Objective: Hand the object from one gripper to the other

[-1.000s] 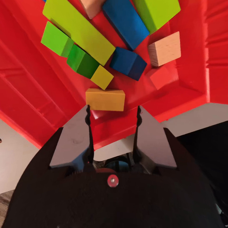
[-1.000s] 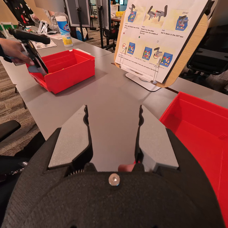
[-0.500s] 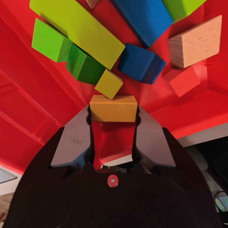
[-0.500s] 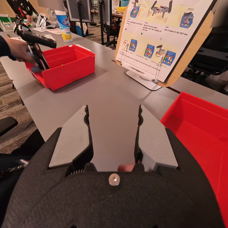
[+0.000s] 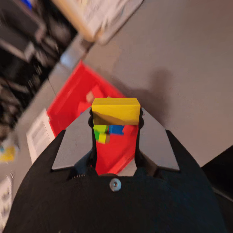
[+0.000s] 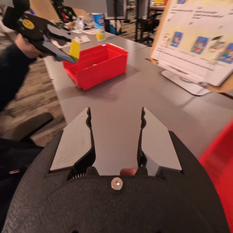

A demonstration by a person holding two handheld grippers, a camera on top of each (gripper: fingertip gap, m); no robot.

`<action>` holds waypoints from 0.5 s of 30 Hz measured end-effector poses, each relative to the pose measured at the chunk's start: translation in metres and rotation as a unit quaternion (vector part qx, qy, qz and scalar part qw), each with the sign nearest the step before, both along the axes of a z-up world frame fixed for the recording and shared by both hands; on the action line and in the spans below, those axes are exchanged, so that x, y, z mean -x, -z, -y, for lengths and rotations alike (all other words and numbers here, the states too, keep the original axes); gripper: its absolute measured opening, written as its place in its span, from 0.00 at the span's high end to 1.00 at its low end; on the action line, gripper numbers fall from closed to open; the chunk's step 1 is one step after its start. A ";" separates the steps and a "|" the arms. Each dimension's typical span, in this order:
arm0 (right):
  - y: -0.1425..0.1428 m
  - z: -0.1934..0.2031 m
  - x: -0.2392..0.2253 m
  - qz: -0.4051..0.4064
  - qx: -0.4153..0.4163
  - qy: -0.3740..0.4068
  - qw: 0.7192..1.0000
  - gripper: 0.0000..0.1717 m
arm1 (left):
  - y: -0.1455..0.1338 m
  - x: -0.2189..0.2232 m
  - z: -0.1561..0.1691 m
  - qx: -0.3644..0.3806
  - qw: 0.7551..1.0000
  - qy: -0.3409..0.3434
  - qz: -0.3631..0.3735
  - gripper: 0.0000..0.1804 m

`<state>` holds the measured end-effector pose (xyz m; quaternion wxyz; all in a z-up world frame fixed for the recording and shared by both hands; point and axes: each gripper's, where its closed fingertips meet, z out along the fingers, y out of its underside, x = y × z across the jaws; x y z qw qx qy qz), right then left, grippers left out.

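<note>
Right gripper (image 6: 116, 111): seen closest in its own view, held over the grey table (image 6: 126, 113); its two grey fingers are spread wide with only bare tabletop between them, and nothing is held.
Near bin: a red bin (image 6: 219, 163) is seen at the right edge of the right wrist view, just beside the right gripper; it is blurred, and its contents cannot be made out.
Left gripper (image 5: 115, 112): its two grey fingers are pressed against the short ends of a yellow block (image 5: 115, 111), one pad on each end, so the block is pinched crosswise at the fingertips.
Yellow block: carried clear of the table, above the near rim of the far red bin (image 6: 100, 70); in the right wrist view it is seen upright at the tips of the left gripper (image 6: 74, 55), well apart from the right gripper.
Hand (image 6: 26, 47): wrapped around the black body of the left gripper, with a dark sleeve behind it.
Far red bin contents: green, blue, red and pale wooden blocks (image 5: 107, 132) are seen lying inside, blurred.
Instruction board (image 6: 196, 41): propped on a stand at the right, on the table beyond the right gripper.
Background: a white and yellow canister (image 6: 99, 27) is seen standing on the table behind the far red bin.
</note>
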<state>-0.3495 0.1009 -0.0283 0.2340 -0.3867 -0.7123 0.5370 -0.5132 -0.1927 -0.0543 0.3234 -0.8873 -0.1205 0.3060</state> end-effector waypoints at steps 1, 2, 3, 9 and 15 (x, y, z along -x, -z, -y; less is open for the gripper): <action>-0.001 0.016 -0.004 0.009 0.022 -0.031 0.999 0.54 | -0.011 -0.024 -0.025 -0.008 0.998 0.048 -0.041 0.62; -0.003 0.033 -0.010 0.017 0.045 -0.065 0.997 0.54 | -0.018 -0.048 -0.050 -0.006 0.992 0.095 -0.083 0.62; -0.006 0.050 -0.016 0.021 0.066 -0.095 0.993 0.53 | -0.022 -0.071 -0.072 0.001 0.983 0.133 -0.128 0.62; -0.005 0.098 -0.019 0.024 0.109 -0.118 0.987 0.51 | -0.009 -0.148 -0.180 0.026 0.930 0.207 -0.302 0.62; 0.024 0.098 -0.002 0.047 0.074 -0.092 0.992 0.66 | -0.008 -0.173 -0.225 -0.027 0.913 0.230 -0.336 0.62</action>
